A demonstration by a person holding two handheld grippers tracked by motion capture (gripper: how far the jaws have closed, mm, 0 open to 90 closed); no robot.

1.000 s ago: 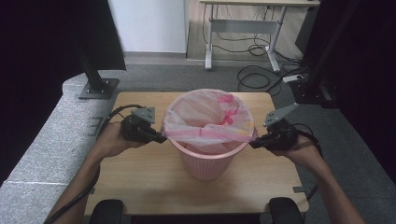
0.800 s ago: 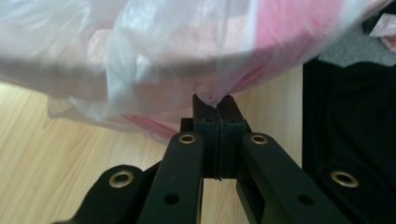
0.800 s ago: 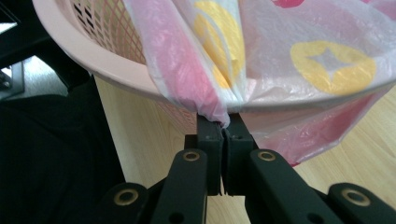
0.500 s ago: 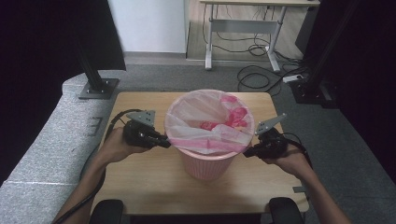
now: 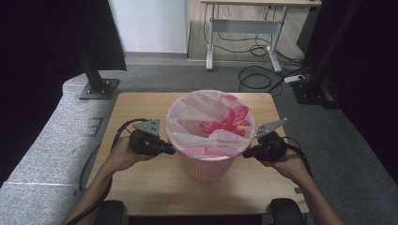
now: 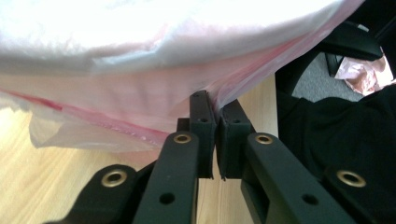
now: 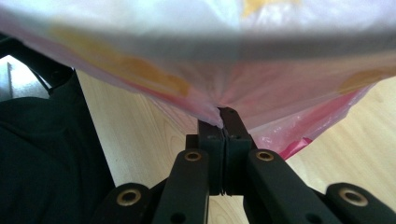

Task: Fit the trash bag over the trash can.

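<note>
Both the left gripper point(image 5: 170, 150) and right gripper point(image 5: 246, 153) pinch the bag point(image 5: 211, 123) edge between clenched jaws, apparently fitting it over the bin point(image 5: 209, 166), so pulling down evenly seems next.

Each black claw point(image 5: 170, 151) point(image 5: 248, 153) carries a grey three-cornered plate on top and trails a black cable. The jaws show brass-ringed screw holes. The forearms are bare.

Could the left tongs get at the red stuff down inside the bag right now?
Probably not: the left tongs are shut on the bag's edge outside the bin, as are the right tongs; the red item lies inside.
</note>
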